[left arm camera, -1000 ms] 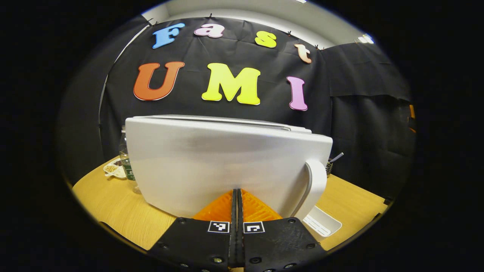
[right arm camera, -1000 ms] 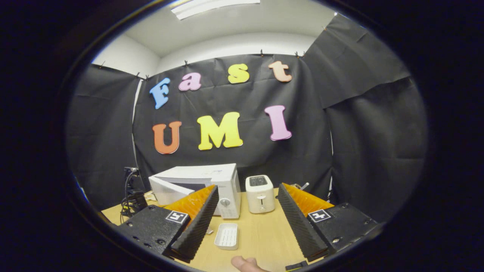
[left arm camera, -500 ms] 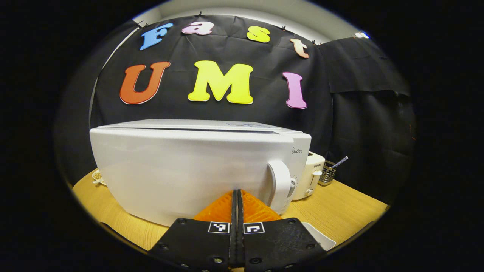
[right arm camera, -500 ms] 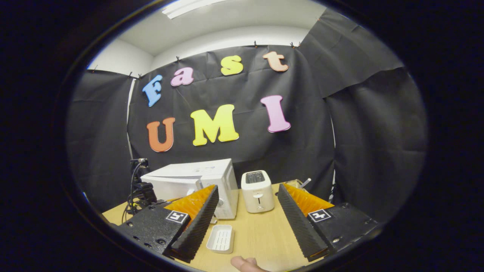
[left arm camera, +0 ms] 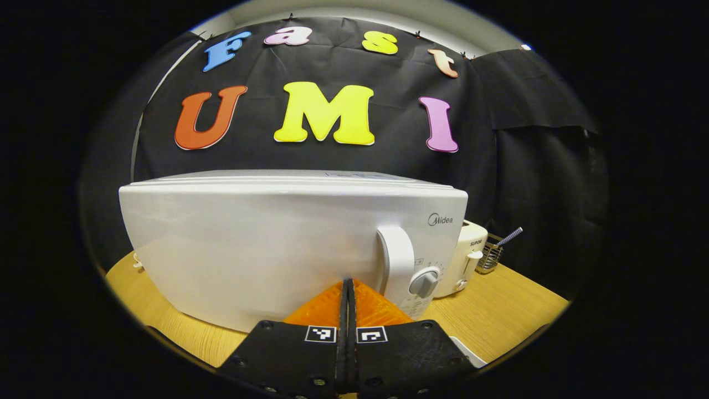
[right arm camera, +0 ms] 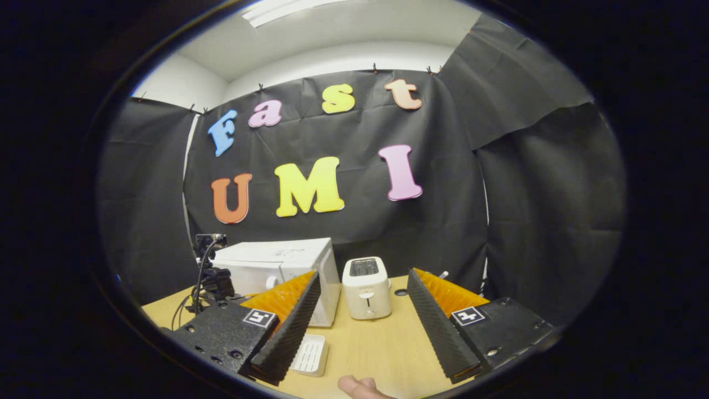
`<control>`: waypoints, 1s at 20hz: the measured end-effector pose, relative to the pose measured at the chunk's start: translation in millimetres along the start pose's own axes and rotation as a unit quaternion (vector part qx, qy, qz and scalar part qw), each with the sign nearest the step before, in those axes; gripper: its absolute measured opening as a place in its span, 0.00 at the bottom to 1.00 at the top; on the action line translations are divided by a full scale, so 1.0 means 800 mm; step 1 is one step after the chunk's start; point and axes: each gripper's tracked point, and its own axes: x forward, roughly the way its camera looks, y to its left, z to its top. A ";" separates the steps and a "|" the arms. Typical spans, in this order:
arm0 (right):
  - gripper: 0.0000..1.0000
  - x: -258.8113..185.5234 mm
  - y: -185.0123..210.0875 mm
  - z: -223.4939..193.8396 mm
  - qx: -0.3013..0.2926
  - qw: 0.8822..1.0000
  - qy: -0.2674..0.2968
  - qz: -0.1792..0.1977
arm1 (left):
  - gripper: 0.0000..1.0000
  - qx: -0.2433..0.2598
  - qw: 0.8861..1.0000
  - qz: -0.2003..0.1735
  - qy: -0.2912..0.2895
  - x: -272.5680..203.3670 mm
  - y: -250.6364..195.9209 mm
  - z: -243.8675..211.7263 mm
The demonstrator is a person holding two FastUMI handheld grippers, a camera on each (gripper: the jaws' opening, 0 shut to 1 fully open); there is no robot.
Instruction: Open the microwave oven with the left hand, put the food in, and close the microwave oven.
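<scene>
The white microwave [left arm camera: 266, 244] stands right in front of my left gripper [left arm camera: 347, 288], its door flush with the body. The door's handle [left arm camera: 396, 260] and a round knob [left arm camera: 424, 284] lie just right of the fingertips. My left gripper is shut with nothing between its fingers, and its tips rest at the door's lower face. In the right gripper view the microwave [right arm camera: 260, 260] stands farther off at the left, and my right gripper [right arm camera: 363, 274] stands open and empty above the table. An empty white ribbed tray [right arm camera: 310, 354] lies by its left finger.
A white toaster [right arm camera: 365, 288] stands to the right of the microwave, with a wire utensil basket [left arm camera: 490, 257] behind it. The wooden table [right arm camera: 382, 343] runs forward between my right fingers. A person's fingertip [right arm camera: 357, 385] shows at the bottom edge.
The microwave door has swung from ajar to flush with the body while my shut left gripper followed it in. The right gripper has stayed open and drifted slightly.
</scene>
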 end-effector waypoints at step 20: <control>0.89 -0.093 0.027 0.062 -0.017 0.999 -0.039 -0.012 | 0.00 0.012 0.999 0.022 -0.032 -0.173 0.015 0.094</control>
